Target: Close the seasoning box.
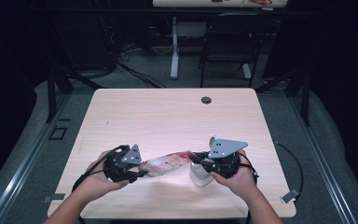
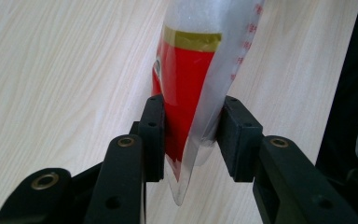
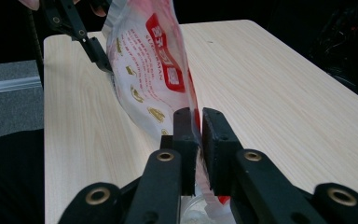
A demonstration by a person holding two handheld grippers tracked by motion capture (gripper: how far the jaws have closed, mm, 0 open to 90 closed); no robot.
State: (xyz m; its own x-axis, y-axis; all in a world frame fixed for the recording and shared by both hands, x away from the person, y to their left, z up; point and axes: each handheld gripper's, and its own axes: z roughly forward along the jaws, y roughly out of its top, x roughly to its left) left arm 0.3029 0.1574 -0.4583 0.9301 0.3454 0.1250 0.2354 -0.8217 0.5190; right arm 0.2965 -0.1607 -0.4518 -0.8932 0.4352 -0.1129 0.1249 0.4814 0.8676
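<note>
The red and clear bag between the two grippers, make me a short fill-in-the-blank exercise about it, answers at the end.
1. The left gripper grips one end of the red and clear bag, and the right gripper has the other ____ of it between its jaws.
2. The bag is stretched over a light ____ table.
3. A small ____ container stands on the table under the right gripper.

Missing words: end; wooden; white

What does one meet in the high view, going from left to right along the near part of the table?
Left tongs → red and clear pouch → white container under the pouch's right end → right tongs, in the right hand.
</note>
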